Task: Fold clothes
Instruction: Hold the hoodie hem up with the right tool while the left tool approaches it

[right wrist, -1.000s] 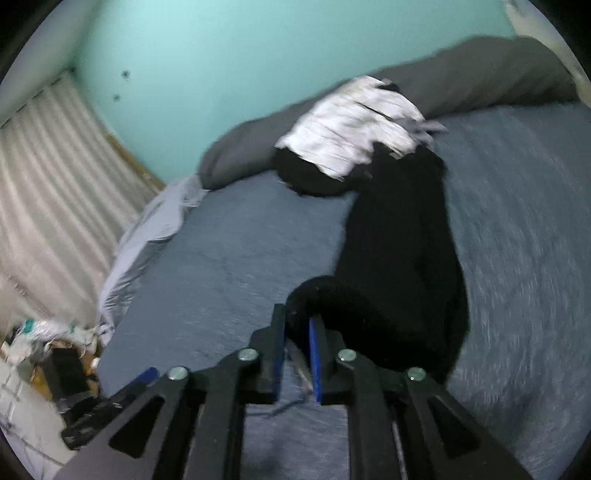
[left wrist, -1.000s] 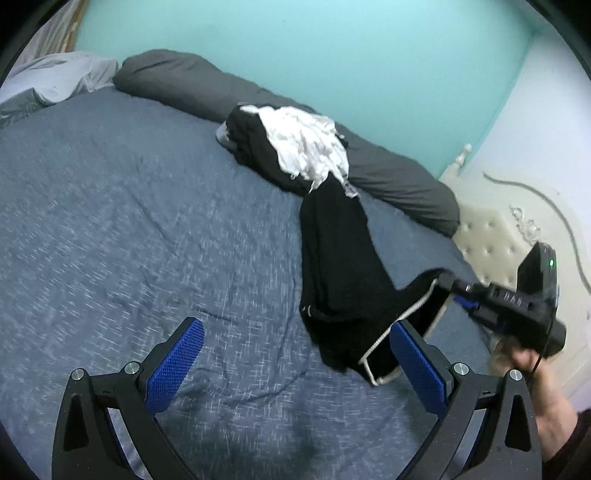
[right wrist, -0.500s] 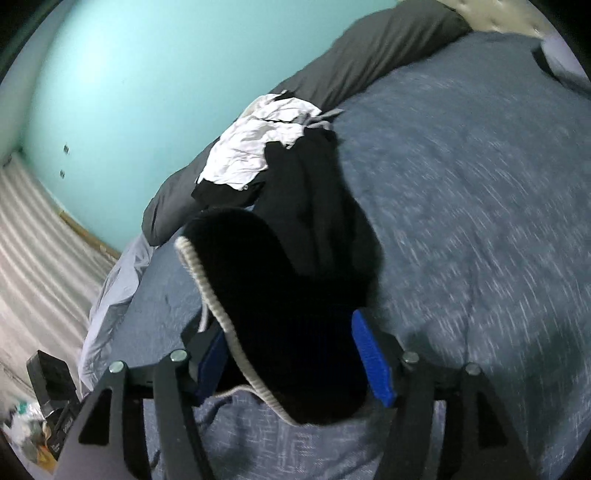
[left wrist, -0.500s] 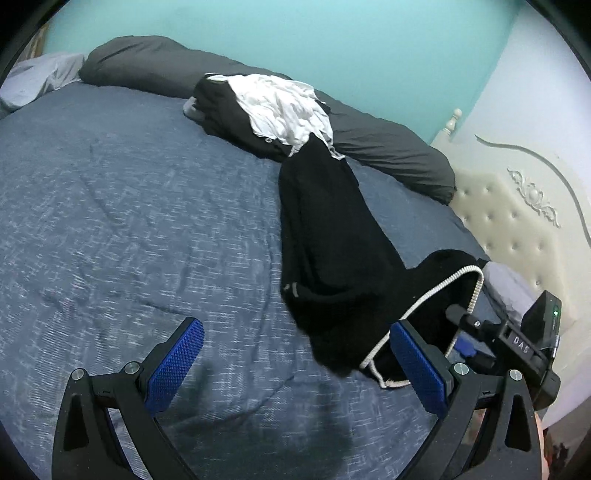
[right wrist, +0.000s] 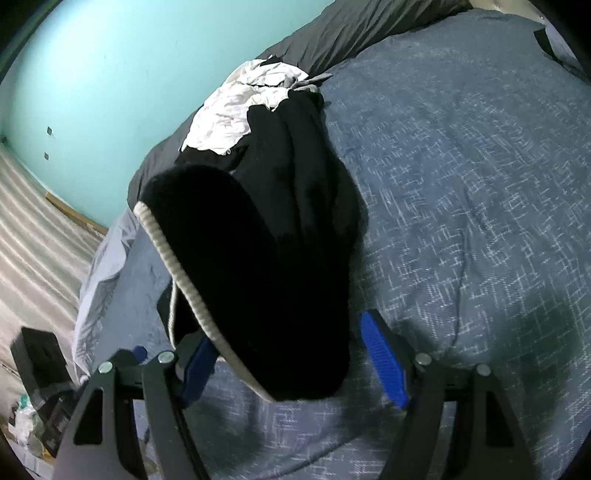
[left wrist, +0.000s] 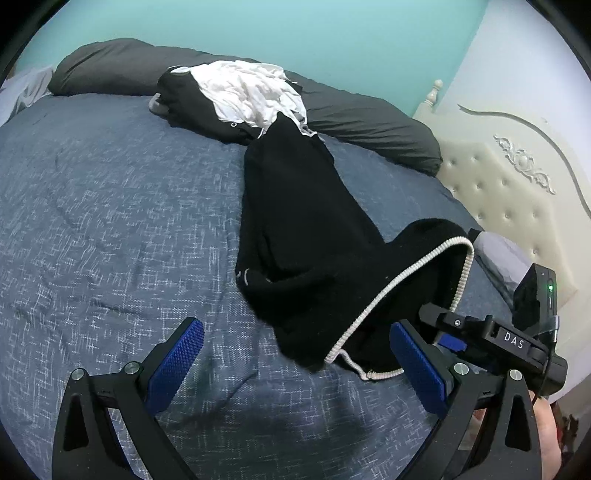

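Angling both tongs downward, I am holding the left gripper (left wrist: 295, 362) spread over the bedspread (left wrist: 110, 221); the right gripper (right wrist: 295, 362) has just been opening, the black garment (right wrist: 266, 280) lying loose between its fingers and hiding its left pad.

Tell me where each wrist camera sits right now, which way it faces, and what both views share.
Left wrist: on the left gripper, angled down across the bed; its open blue pads frame bare cover; the right gripper and a hand show at the right.
Right wrist: on the right gripper, angled down; its jaws have just opened, with the black garment between the pads.
Shared: black garment, white garment, teal wall.
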`<state>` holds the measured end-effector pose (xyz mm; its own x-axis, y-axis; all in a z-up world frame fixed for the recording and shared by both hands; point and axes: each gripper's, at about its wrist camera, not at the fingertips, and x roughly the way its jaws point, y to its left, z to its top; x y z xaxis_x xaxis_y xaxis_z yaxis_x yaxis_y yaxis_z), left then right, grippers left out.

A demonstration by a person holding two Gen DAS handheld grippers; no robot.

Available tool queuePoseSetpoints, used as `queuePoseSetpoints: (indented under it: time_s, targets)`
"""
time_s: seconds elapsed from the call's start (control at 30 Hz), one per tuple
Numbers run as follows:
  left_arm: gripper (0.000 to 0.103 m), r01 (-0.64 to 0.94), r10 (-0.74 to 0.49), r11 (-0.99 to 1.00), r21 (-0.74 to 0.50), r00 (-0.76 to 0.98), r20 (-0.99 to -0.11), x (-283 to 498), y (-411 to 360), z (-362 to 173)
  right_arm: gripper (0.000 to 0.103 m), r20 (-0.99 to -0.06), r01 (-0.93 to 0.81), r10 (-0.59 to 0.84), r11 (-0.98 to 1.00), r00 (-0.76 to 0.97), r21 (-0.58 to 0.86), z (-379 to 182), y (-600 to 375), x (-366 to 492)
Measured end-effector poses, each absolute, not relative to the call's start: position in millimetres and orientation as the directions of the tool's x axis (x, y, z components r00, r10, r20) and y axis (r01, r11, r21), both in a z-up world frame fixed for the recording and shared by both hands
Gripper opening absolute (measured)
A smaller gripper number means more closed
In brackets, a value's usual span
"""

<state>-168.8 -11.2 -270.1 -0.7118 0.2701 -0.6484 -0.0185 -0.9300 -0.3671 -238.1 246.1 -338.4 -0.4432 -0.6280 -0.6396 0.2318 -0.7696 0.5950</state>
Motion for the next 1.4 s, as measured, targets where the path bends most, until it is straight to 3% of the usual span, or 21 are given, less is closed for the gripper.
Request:
queuePoseSetpoints:
  time_s: [0.37,0.43,0.77,1.17,1.3,1.4]
  targets:
    - [0.102,-0.071,0.29,-0.94,-0.334,-0.682,-0.671,-175.0,3.0,-271.9,0.076,-0.655,0.229,-0.612,-0.784,-0.443,0.577,-335.1,254.0,-238.4]
    - [0.096,-0.076,0.302,-0.936,-0.342,-0.672,-0.676,-176.1,3.2,-274.6,0.076,-0.659,0.242,-0.612,-0.786,-0.438,0.569,-334.1,252.0,-237.3]
    - [0.087,-0.093,0.335,-0.927,-0.363,-0.64,-0.691,-180.4,3.8,-283.3,0.076,-0.65,0.25,-0.624,-0.776,-0.434,0.579,-333.0,253.0,-236.7]
    - [0.087,-0.025,0.302,-0.935,-0.353,-0.576,-0.759,-191.6,-0.9,-309.1,0.076,-0.645,0.259,-0.638,-0.766,-0.421,0.588,-333.1,250.8,-236.9]
    - [0.095,0.006,0.277,-0.94,-0.341,-0.57,-0.774,-192.2,-5.2,-315.0,0.076,-0.643,0.255,-0.643,-0.761,-0.417,0.596,-333.0,250.0,-237.6]
    - [0.096,0.014,0.273,-0.94,-0.34,-0.564,-0.779,-192.6,-6.7,-318.2,0.076,-0.641,0.255,-0.645,-0.759,-0.416,0.599,-332.8,249.1,-238.2]
